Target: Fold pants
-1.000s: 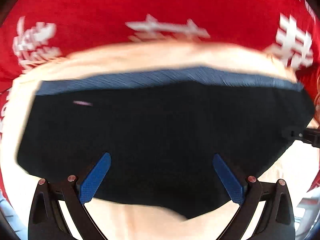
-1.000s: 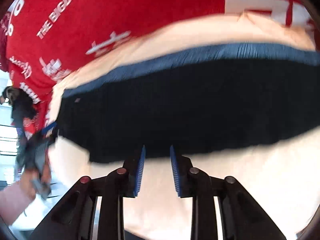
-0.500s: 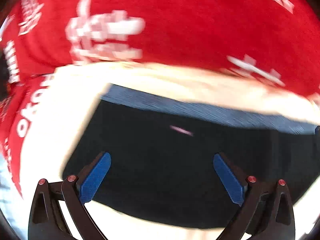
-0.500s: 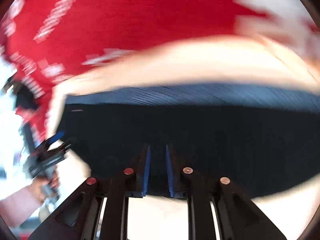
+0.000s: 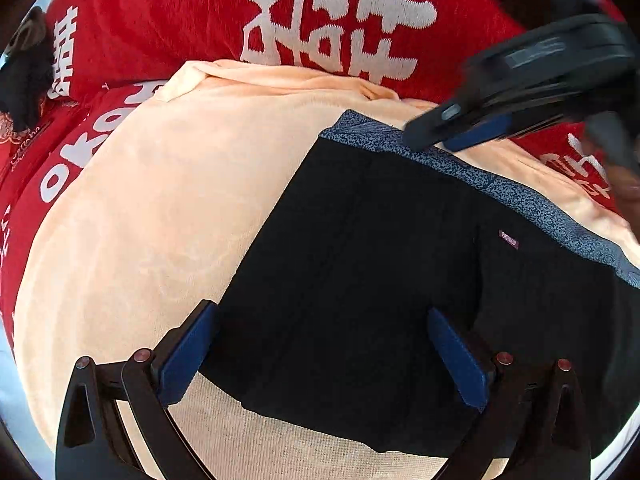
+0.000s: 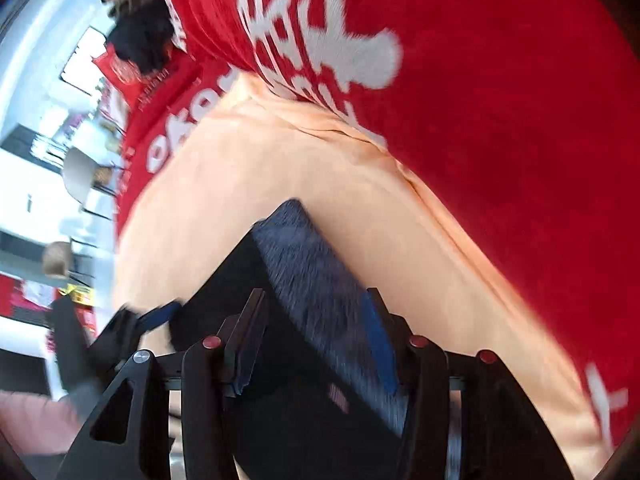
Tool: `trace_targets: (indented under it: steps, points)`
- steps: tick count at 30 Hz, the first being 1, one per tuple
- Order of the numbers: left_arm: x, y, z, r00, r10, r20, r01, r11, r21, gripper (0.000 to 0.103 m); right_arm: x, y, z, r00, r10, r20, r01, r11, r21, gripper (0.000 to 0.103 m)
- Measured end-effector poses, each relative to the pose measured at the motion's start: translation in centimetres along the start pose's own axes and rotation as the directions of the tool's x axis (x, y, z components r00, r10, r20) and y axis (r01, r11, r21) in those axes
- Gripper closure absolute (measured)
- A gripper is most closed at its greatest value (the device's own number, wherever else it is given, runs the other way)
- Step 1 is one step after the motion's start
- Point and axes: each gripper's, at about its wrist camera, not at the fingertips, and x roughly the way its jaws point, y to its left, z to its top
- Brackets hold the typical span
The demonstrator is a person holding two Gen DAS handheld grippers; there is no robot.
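- The black pants (image 5: 360,280) lie folded flat on the peach cloth (image 5: 160,220) that covers the red blanket (image 5: 180,20), grey-blue waistband (image 5: 520,196) at the far edge.
- The left tool (image 5: 320,356) hovers with jaws wide apart over the near left edge, holding nothing; it should close on all layers at that edge.
- The right tool (image 6: 312,344) sits over the waistband's far corner, its jaws just opened and not pressing; both ends should lift together, judging by the layout.
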Motion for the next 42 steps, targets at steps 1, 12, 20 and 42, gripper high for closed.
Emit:
trace_targets:
  steps: [1, 12, 20, 42]
  points:
    - [0.6, 0.2, 0.0, 1.000, -0.005, 0.005, 0.005, 1.000, 0.000, 0.000, 0.9, 0.1, 0.5, 1.000, -0.002, -0.017, 0.002, 1.000, 0.005, 0.050]
    - [-1.9, 0.9, -0.7, 0.999, 0.035, 0.001, -0.035, 0.999, -0.041, 0.000, 1.7, 1.6, 3.3, 0.997, 0.066, -0.045, -0.065, 0.998, 0.016, 0.098]
    - [-2.7, -1.6, 4.7, 0.998, 0.034, 0.051, -0.034, 0.999, -0.006, 0.000, -2.3, 1.1, 0.2, 0.996, -0.084, 0.043, 0.080, 0.993, 0.087, 0.091]
    - [-2.5, -9.0, 3.2, 0.990, 0.106, -0.092, -0.093, 0.987, 0.129, 0.000, -16.6, -14.5, -24.8, 0.960, -0.254, 0.114, 0.120, 0.748, 0.653, 0.061]
